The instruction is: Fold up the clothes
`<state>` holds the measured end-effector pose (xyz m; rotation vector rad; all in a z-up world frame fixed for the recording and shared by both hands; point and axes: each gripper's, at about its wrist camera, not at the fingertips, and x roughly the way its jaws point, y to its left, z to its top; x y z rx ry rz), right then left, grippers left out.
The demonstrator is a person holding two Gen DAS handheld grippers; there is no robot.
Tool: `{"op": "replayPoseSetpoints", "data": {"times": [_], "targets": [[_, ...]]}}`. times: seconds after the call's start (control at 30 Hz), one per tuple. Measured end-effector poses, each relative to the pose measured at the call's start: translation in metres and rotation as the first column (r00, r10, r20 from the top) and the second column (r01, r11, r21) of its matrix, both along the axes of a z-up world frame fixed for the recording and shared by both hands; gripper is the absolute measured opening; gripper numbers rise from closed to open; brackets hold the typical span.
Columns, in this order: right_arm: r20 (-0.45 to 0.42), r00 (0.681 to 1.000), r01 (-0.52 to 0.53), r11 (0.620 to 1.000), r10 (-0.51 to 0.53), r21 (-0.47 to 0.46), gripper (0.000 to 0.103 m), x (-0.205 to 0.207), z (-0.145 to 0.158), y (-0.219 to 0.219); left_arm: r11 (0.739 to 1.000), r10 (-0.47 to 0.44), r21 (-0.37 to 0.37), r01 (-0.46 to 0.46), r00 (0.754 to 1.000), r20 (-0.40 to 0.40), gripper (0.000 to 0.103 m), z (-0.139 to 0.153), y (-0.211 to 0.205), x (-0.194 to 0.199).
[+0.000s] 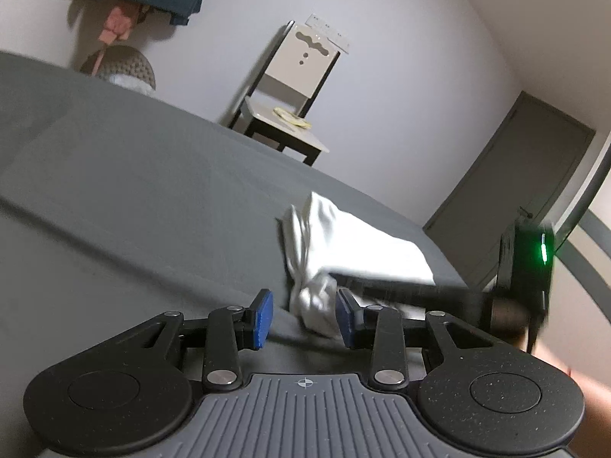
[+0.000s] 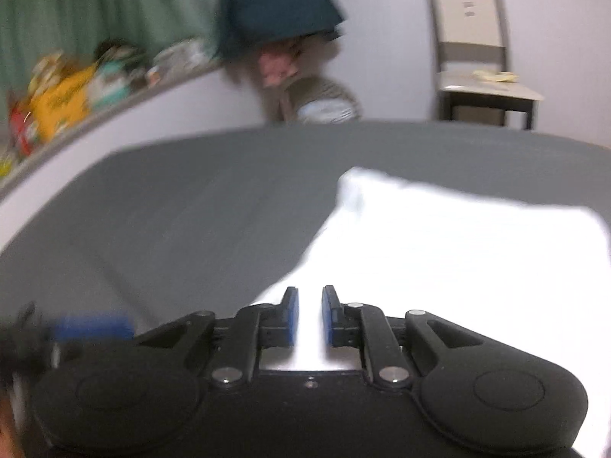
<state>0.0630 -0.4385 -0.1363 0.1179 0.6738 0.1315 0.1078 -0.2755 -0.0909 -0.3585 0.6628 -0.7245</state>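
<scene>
We see our left gripper (image 1: pixel 303 315) spread wide, the white garment (image 1: pixel 343 244) bunched between its 2 pads on the grey bed (image 1: pixel 133 191). Our right gripper (image 2: pixel 310 315) pinches the garment's blurred edge.

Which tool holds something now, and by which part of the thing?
The right tool pinches the white garment at its near edge. The left tool is open beside a bunched corner and holds nothing.

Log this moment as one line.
task: fold clothes | left tool: open, at bunched edge of white cloth | right tool: pads narrowly apart over cloth, grip unclear | surface: grey bed
</scene>
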Motion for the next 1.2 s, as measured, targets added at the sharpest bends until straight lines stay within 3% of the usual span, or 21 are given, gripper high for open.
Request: {"op": "replayPoseSetpoints", "data": {"times": [0.1, 0.2, 0.3, 0.37, 0.43, 0.5, 0.57, 0.6, 0.63, 0.73, 0.8, 0.87, 0.97, 1.07, 1.13, 1.2], "targets": [[0.036, 0.999, 0.027, 0.999, -0.028, 0.022, 0.012, -0.022, 0.014, 0.014, 0.999, -0.015, 0.031, 0.014, 1.000, 0.012, 0.036, 0.012, 0.000, 0.005], [0.093, 0.975, 0.193, 0.978, -0.200, 0.076, 0.023, -0.064, 0.044, 0.019, 0.993, -0.075, 0.095, 0.072, 0.997, 0.032, 0.036, 0.029, -0.002, 0.000], [0.168, 0.918, 0.349, 0.933, -0.358, 0.081, 0.053, -0.107, 0.071, 0.029, 0.985, -0.124, 0.126, 0.115, 0.990, 0.061, 0.036, 0.049, -0.008, -0.011], [0.235, 0.867, 0.441, 0.896, -0.439, 0.048, 0.091, -0.133, 0.084, 0.039, 0.984, -0.145, 0.120, 0.135, 0.986, 0.084, 0.036, 0.064, -0.013, -0.019], [0.293, 0.817, 0.519, 0.855, -0.497, 0.004, 0.103, -0.155, 0.092, 0.051, 0.984, -0.159, 0.099, 0.149, 0.982, 0.100, 0.036, 0.077, -0.010, -0.031], [0.308, 0.789, 0.562, 0.827, -0.532, -0.013, 0.103, -0.170, 0.095, 0.057, 0.984, -0.171, 0.072, 0.163, 0.978, 0.119, 0.037, 0.089, -0.007, -0.042], [0.301, 0.771, 0.593, 0.805, -0.562, -0.016, 0.103, -0.182, 0.096, 0.059, 0.986, -0.165, 0.058, 0.158, 0.975, 0.147, 0.070, 0.098, -0.005, -0.054], [0.287, 0.756, 0.619, 0.785, -0.588, -0.022, 0.103, -0.184, 0.096, 0.060, 0.988, -0.142, 0.079, 0.131, 0.977, 0.160, 0.095, 0.101, -0.003, -0.061], [0.274, 0.740, 0.645, 0.764, -0.614, -0.028, 0.103, -0.186, 0.097, 0.061, 0.990, -0.120, 0.100, 0.103, 0.977, 0.175, 0.099, 0.104, -0.001, -0.068], [0.235, 0.677, 0.729, 0.679, -0.697, -0.089, 0.103, -0.190, 0.101, 0.067, 0.990, -0.099, 0.119, 0.077, 0.977, 0.189, 0.099, 0.113, 0.013, -0.085], [0.208, 0.653, 0.755, 0.649, -0.728, -0.097, 0.103, -0.197, 0.103, 0.073, 0.992, -0.082, 0.113, 0.064, 0.982, 0.168, 0.099, 0.119, 0.026, -0.093], [0.185, 0.665, 0.745, 0.660, -0.723, -0.098, 0.103, -0.204, 0.101, 0.079, 0.986, -0.078, 0.156, 0.055, 0.987, 0.141, 0.099, 0.126, 0.035, -0.098], [0.164, 0.713, 0.699, 0.709, -0.682, -0.091, 0.103, -0.215, 0.104, 0.093, 0.967, -0.064, 0.253, 0.021, 0.985, 0.162, 0.099, 0.141, 0.045, -0.108], [0.153, 0.723, 0.690, 0.714, -0.673, -0.122, 0.103, -0.219, 0.115, 0.105, 0.944, -0.040, 0.329, -0.026, 0.980, 0.193, 0.099, 0.155, 0.049, -0.118], [0.136, 0.752, 0.659, 0.733, -0.645, -0.169, 0.103, -0.221, 0.122, 0.109, 0.934, -0.052, 0.356, -0.025, 0.977, 0.205, 0.099, 0.164, 0.051, -0.126], [0.164, 0.738, 0.675, 0.719, -0.655, -0.165, 0.103, -0.223, 0.127, 0.110, 0.928, -0.051, 0.371, -0.029, 0.978, 0.204, 0.099, 0.170, 0.054, -0.130]]}}
